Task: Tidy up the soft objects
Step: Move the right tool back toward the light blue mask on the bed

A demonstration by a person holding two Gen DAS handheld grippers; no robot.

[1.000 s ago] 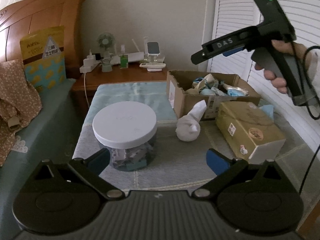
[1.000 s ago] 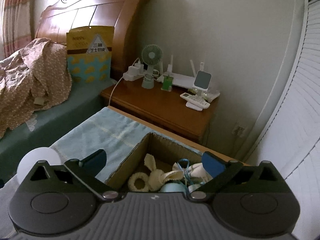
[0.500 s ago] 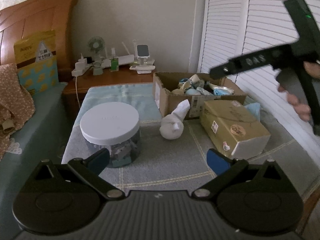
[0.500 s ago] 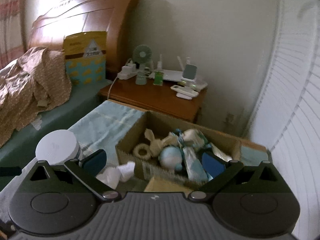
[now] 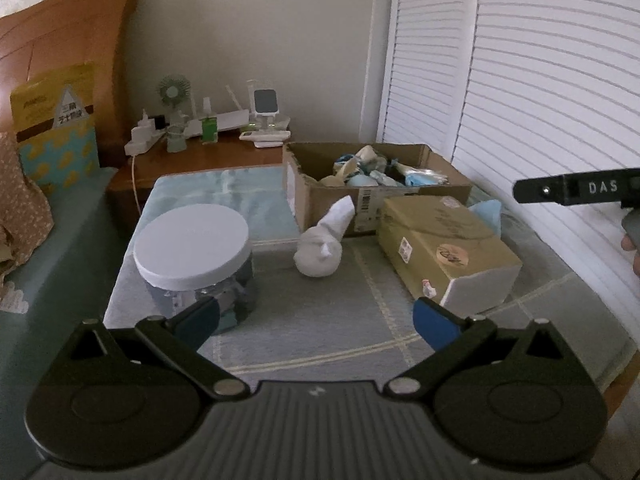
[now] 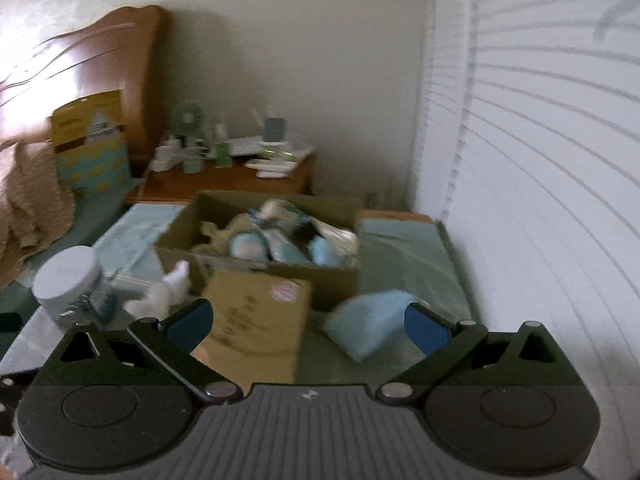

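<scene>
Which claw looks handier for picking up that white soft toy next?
Probably the left claw: it is open and low, with the white toy almost straight ahead between its fingers. The right claw, also open, faces the tan box; there the toy sits off to its left.

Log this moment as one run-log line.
left gripper: open, empty | right gripper: open, empty | white stuffed sock toy: on mat, outside open cardboard box | phase: no grasp

Dim room; right wrist view smeared by motion blur, glare on the headboard (image 6: 80, 76); left view sharper, fisheye-bent at edges
</scene>
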